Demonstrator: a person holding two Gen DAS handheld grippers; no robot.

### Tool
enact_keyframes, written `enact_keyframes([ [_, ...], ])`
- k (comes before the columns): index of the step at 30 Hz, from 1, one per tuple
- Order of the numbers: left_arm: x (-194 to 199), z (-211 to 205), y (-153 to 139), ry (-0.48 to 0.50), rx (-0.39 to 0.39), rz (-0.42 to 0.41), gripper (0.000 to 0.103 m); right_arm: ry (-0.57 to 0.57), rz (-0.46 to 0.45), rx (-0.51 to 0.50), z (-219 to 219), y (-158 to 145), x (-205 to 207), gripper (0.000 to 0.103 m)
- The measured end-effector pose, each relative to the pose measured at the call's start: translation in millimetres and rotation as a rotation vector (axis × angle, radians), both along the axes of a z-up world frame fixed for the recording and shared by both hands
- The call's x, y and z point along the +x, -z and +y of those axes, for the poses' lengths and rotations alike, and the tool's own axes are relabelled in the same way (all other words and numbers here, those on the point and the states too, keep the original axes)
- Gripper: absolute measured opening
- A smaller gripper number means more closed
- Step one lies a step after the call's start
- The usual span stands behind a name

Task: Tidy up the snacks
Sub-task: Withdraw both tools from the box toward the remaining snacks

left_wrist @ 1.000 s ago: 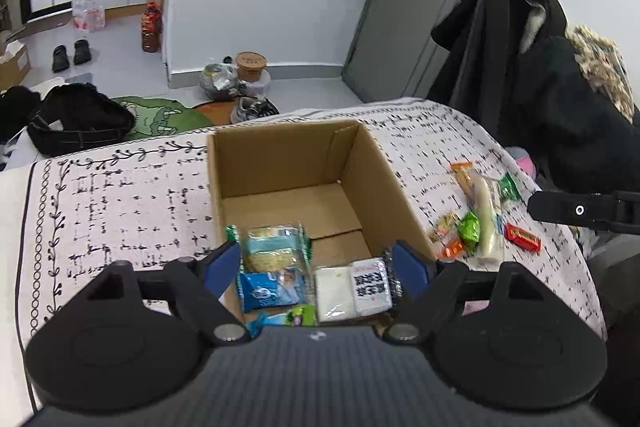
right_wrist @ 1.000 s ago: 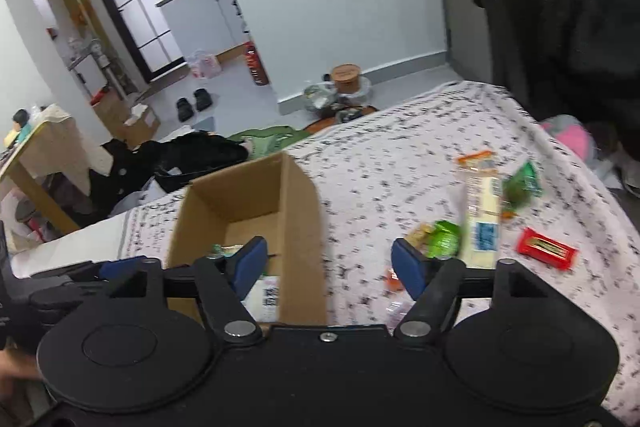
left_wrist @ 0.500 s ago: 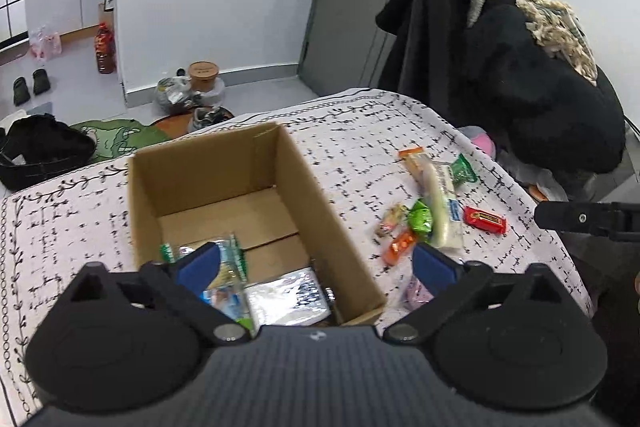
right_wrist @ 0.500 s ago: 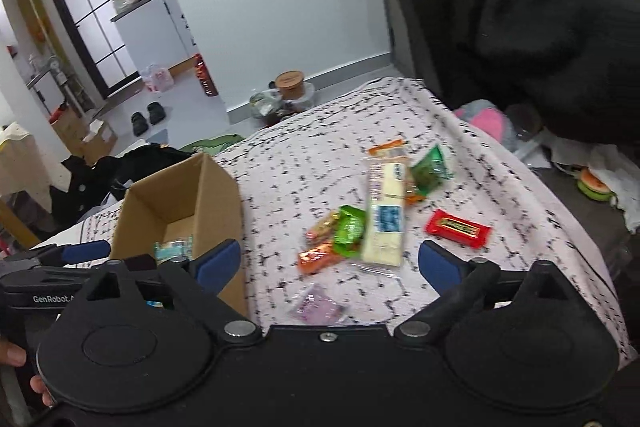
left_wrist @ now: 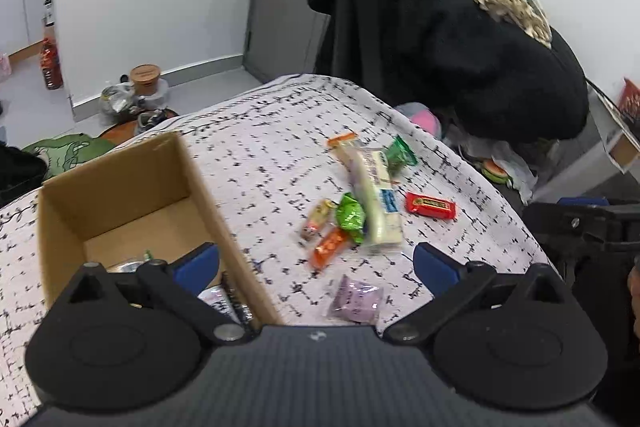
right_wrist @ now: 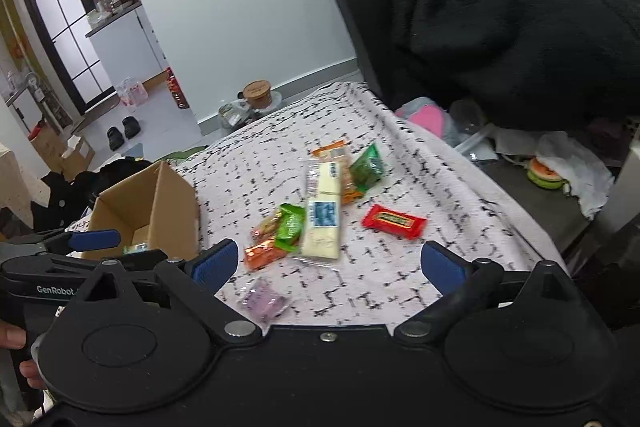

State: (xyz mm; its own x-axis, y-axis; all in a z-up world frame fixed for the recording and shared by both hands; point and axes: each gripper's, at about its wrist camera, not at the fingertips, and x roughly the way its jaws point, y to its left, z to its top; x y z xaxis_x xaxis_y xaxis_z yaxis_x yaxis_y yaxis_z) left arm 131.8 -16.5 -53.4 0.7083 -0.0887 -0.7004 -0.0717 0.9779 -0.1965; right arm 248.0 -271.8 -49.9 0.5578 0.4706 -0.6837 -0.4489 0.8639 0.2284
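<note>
A brown cardboard box (left_wrist: 120, 187) stands at the left of the patterned tablecloth with a few packets inside. Loose snacks lie to its right: a long white packet (left_wrist: 378, 203), a red bar (left_wrist: 430, 205), a green packet (left_wrist: 351, 217), an orange packet (left_wrist: 330, 247) and a purple packet (left_wrist: 356, 301). My left gripper (left_wrist: 315, 267) is open and empty, straddling the box's right wall and the nearest snacks. My right gripper (right_wrist: 329, 264) is open and empty above the cloth, short of the white packet (right_wrist: 322, 215) and red bar (right_wrist: 394, 221).
Black coats (left_wrist: 460, 39) hang close behind the table's far right corner. The tablecloth (right_wrist: 460, 195) drops away at the right edge, with clutter on the floor beyond. A hand (right_wrist: 16, 341) holds the left gripper's body at the left of the right wrist view.
Both views have swung right, from over the box toward the loose snacks. Both pairs of jaws have spread wider, and the box has slid to the left of each frame.
</note>
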Motion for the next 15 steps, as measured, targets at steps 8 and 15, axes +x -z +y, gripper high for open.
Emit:
enact_keyframes([
  [8, 16.3, -33.6, 9.8, 0.097, 0.010, 0.023, 0.102, 0.015, 0.012, 0.010, -26.5, 9.2, 7.6, 0.089],
  [15, 27.1, -52.4, 27.8, 0.122, 0.020, 0.058, 0.100, 0.012, 0.033, 0.022, -39.9, 24.0, 13.1, 0.085],
])
